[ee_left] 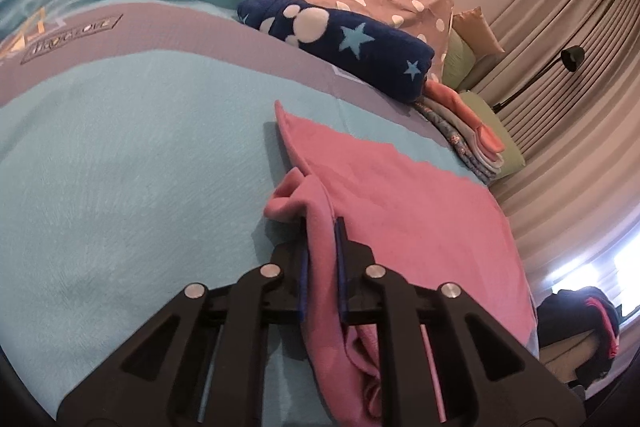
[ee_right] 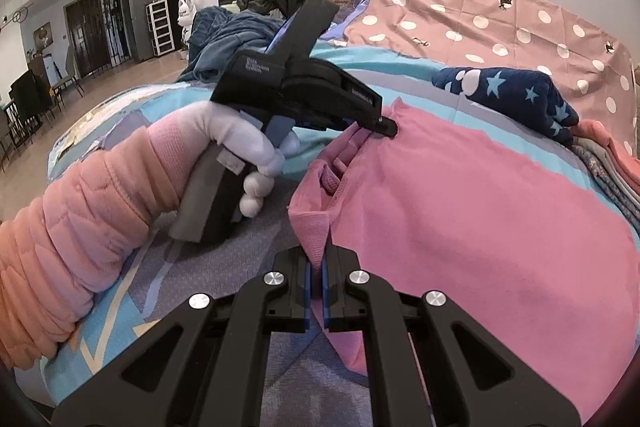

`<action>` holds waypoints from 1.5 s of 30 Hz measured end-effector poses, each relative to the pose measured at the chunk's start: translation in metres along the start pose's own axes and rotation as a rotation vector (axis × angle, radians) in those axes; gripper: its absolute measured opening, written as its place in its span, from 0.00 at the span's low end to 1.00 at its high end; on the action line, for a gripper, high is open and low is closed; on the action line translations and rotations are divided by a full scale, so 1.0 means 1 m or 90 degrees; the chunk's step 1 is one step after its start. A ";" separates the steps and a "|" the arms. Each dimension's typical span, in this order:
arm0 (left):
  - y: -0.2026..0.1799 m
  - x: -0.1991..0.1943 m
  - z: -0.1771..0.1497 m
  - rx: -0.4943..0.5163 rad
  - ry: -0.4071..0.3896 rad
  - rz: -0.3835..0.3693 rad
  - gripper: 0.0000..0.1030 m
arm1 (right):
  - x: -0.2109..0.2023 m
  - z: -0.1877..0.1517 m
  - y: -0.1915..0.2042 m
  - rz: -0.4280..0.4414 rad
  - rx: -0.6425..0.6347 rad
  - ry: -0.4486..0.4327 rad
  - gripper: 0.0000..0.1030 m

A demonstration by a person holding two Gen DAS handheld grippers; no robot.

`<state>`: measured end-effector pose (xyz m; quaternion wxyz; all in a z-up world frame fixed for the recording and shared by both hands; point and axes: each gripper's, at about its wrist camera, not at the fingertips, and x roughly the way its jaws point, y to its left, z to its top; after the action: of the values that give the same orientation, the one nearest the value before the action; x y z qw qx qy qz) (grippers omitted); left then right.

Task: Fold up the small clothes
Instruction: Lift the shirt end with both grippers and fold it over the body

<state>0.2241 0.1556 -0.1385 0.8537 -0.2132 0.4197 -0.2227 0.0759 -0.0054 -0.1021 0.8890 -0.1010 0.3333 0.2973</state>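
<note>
The pink garment (ee_right: 460, 187) lies spread on a bed with a blue and grey bedcover (ee_left: 120, 155). The right gripper (ee_right: 316, 279) is pinched tight on a thick pink hem near the camera. The left gripper (ee_left: 322, 259) is closed on another bunched edge of the same garment.

Only the right wrist view shows the person: a white-gloved hand (ee_right: 240, 143) and a puffy pink sleeve (ee_right: 80, 219) holding the left tool by its handle. It also shows a room far back with a fridge and a white cat figure (ee_right: 184, 17).

Only the left wrist view shows curtains (ee_left: 560, 75), a black lamp (ee_left: 572, 58) and green cushions.

Both views show a dark blue star blanket (ee_left: 352, 43) (rolled up) and a small stack of folded clothes (ee_left: 468, 131).

There is writing on the bedcover and on the tool, but it is too blurry to read.
</note>
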 end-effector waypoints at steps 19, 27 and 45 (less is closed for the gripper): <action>-0.095 -0.013 0.033 0.031 -0.023 0.029 0.10 | -0.065 -0.020 -0.078 0.091 0.199 -0.092 0.03; -0.142 0.009 0.035 0.061 -0.006 0.036 0.10 | -0.087 -0.033 -0.113 0.100 0.257 -0.104 0.03; -0.240 0.077 0.024 0.137 0.046 0.031 0.10 | -0.132 -0.073 -0.170 0.077 0.343 -0.148 0.03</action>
<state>0.2378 -0.0778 -0.0409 0.8610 -0.1019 0.4291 -0.2534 0.0592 -0.2307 -0.0740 0.8966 0.1932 0.3017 0.2602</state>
